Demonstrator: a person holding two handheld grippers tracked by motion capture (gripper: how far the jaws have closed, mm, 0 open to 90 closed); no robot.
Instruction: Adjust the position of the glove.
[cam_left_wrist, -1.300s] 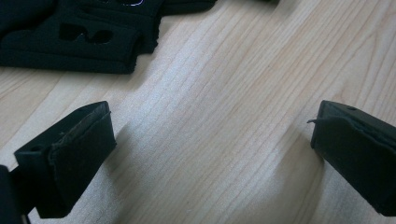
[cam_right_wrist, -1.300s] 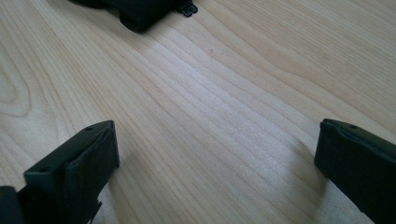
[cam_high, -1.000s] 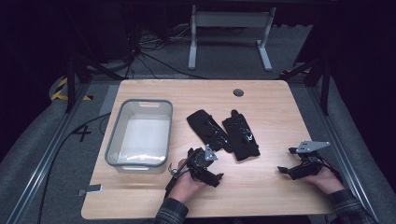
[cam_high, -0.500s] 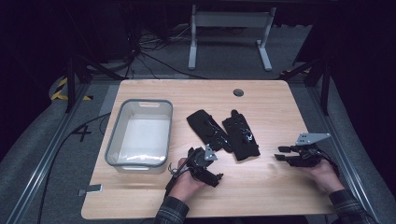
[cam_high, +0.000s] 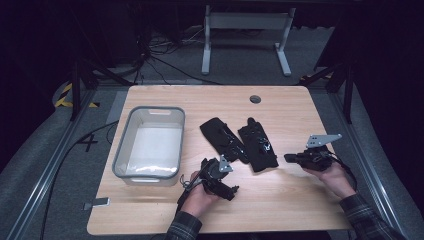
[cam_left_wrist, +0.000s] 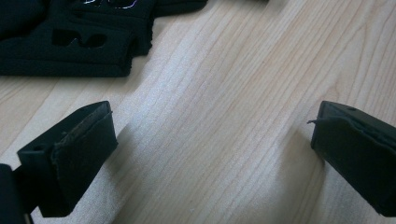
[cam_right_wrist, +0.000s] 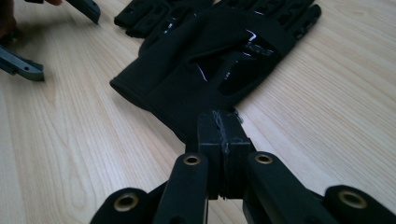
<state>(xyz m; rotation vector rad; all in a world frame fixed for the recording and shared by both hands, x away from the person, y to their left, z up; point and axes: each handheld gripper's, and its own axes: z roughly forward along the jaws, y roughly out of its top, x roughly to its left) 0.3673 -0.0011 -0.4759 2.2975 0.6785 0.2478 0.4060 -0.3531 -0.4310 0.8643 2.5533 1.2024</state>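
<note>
Right gripper (cam_high: 289, 158) was found with its jaws clamped flat together, nothing between them; they had just been closing, and in the right gripper view the pressed tips (cam_right_wrist: 223, 135) sat at the cuff edge of the nearer glove (cam_right_wrist: 219, 51) without any fabric visibly pinched. That glove (cam_high: 257, 145) lay on the bare wood of the table (cam_high: 300, 110), just to the left of the right gripper as seen from above, with its cuff end toward the person and its fingers pointing away toward the far edge; its long axis ran roughly front to back, tilted slightly left at the far end. A second glove (cam_high: 222, 137) lay close alongside it, nearer the grey bin (cam_high: 150, 145). Left gripper (cam_high: 220, 177) rested low on the table below the second glove, jaws spread wide and empty, with only wood grain between them in its own view and black glove fabric (cam_left_wrist: 74, 42) at the upper left. In my judgement the right gripper was the better placed for the nearer glove, but it would need to reopen before taking the cuff.
</note>
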